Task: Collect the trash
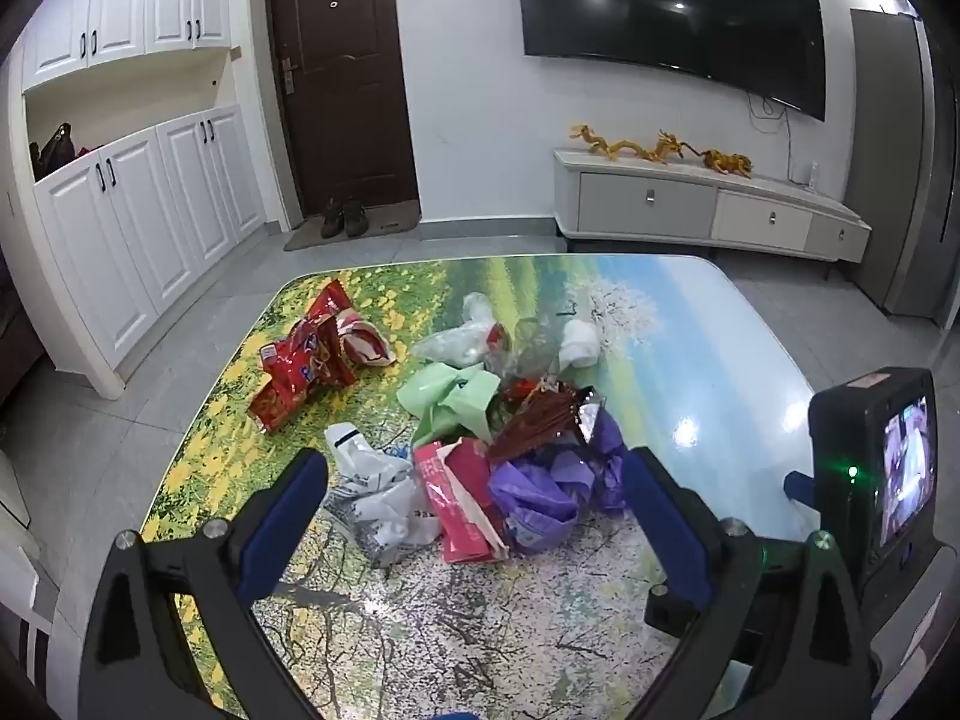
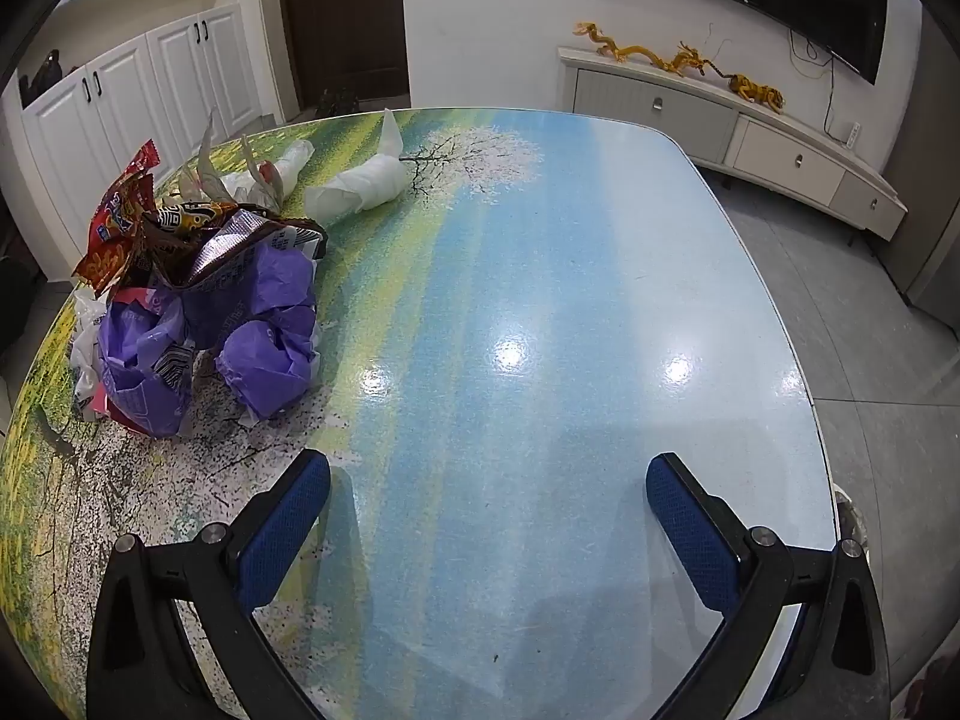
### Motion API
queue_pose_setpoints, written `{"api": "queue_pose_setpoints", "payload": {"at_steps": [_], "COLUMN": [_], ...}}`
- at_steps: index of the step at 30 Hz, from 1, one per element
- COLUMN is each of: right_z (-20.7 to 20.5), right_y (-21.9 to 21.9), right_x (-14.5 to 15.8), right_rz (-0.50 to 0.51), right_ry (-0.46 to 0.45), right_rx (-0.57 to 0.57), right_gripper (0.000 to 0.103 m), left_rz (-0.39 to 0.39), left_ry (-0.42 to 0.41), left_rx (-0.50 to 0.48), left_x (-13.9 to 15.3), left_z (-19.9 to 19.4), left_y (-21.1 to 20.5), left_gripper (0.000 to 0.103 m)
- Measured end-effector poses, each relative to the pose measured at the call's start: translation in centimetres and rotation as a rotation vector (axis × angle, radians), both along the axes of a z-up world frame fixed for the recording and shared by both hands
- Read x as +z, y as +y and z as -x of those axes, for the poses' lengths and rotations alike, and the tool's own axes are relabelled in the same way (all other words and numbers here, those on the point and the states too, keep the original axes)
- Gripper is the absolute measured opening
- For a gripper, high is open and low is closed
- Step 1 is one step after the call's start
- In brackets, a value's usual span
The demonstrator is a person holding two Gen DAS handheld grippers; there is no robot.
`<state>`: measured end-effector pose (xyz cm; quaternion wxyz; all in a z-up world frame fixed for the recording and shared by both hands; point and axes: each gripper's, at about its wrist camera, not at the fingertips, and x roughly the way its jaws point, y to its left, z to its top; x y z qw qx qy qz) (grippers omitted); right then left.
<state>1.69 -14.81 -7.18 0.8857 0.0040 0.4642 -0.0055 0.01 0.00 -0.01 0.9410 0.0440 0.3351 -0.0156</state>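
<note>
Just ahead of left claw (image 1: 474,480), trash pile (image 1: 480,420).

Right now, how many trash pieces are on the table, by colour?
Red wrappers: 2
Pink box: 1
Purple bags: 2
Green bag: 1
White or clear bags: 4
Total: 10, roughly; the pile overlaps.
</note>
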Motion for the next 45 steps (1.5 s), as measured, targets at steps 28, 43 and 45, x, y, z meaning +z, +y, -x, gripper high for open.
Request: {"api": "queue_pose_setpoints", "payload": {"at_steps": [28, 43, 45], "right_z": [7.4, 10.0, 10.5], "right_y": [-10.2, -17.3, -18.2], "right_x": [4.1, 4.4, 4.1], "right_rz": [-0.015, -0.006, -0.008], "right_ry": [-0.150, -0.214, -0.214], "right_rx": [-0.223, -0.325, -0.335], "right_gripper": [0.103, 0.103, 0.103], "left_rz": [-0.035, -0.069, -0.078], "left_ry": [-0.001, -0.009, -0.013], "left_rx": [-0.101, -0.159, -0.164], "left_x": [1.9, 1.1, 0.9], "left_z": [4.2, 3.7, 3.7], "left_y": [-7.6, -15.8, -16.9], "left_gripper": [0.099, 0.099, 0.099]}}
